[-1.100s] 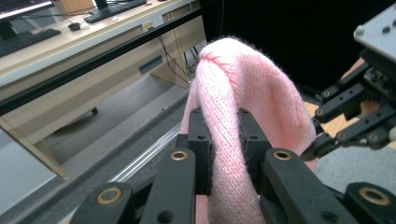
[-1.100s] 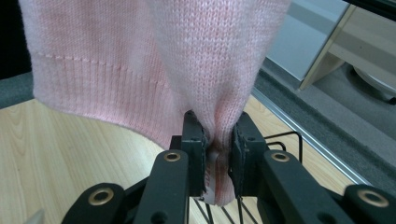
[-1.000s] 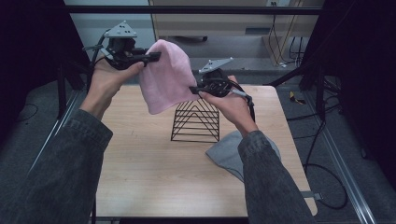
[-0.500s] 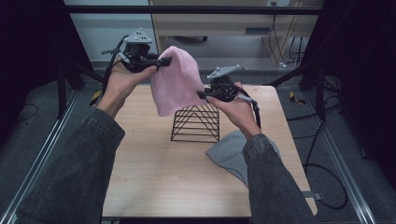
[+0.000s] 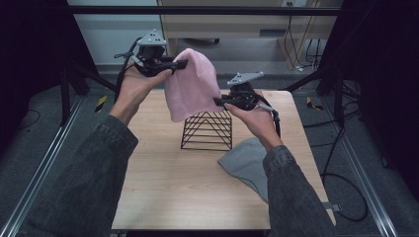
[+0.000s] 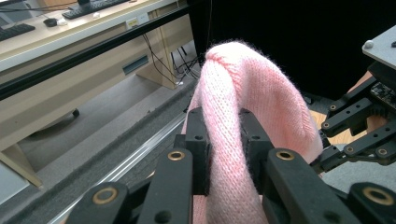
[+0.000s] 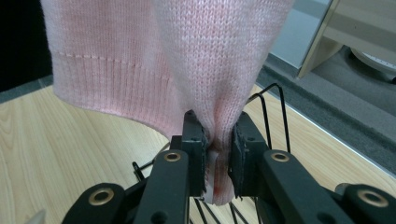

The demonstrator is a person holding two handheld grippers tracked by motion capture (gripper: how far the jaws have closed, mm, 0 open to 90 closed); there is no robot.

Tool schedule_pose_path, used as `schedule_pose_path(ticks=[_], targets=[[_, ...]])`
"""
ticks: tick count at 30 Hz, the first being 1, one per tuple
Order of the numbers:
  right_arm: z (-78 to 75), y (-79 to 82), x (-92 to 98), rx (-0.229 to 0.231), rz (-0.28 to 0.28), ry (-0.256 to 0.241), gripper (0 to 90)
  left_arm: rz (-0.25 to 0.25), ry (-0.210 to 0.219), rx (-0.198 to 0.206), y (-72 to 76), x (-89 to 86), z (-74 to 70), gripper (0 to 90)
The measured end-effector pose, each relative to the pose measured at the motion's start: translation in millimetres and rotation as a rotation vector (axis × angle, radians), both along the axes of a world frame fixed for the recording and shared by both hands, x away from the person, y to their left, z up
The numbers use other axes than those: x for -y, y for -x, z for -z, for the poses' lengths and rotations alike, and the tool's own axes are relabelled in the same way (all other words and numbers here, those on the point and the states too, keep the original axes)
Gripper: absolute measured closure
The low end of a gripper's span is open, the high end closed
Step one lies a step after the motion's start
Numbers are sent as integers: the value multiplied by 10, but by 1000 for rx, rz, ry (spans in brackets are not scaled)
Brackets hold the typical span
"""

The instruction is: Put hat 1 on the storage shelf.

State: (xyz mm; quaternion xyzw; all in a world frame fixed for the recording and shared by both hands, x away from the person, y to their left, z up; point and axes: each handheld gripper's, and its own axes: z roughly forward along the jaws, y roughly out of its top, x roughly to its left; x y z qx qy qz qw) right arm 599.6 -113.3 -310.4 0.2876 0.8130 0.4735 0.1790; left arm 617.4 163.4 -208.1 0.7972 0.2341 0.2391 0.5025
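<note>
A pink knitted hat (image 5: 191, 84) hangs in the air above a black wire rack (image 5: 207, 129) that stands on the wooden table (image 5: 163, 187). My left gripper (image 5: 182, 63) is shut on the hat's top, high at the left; its jaws pinch the knit (image 6: 225, 140). My right gripper (image 5: 219, 101) is shut on the hat's lower right edge, just above the rack's top; the pink fabric (image 7: 217, 140) is squeezed between its jaws. The hat's ribbed hem (image 7: 107, 88) hangs free over the table.
A grey knitted cloth (image 5: 247, 163) lies on the table at the right front, partly under my right forearm. Behind the table runs a desk (image 5: 237, 24) with cables. Metal rails (image 5: 39, 173) flank the table on both sides.
Both grippers have carried the pink hat rightward. It now hangs right over the wire rack, with the right gripper close to the rack's top.
</note>
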Motion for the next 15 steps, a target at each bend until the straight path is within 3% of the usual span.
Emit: schedule_pose_path(ticks=[3,5,11,15], targets=[[-21,23,33,4,-5,-13,784,6,7,1,13,13,-14,769],[-10,34,50,-2,-9,-7,786,12,-13,-5,14,39,5,768],[41,46,95,-18,-11,-24,790,20,-21,-9,17,100,24,765],[130,66,105,-24,-4,3,790,22,-34,-13,-13,139,113,758]])
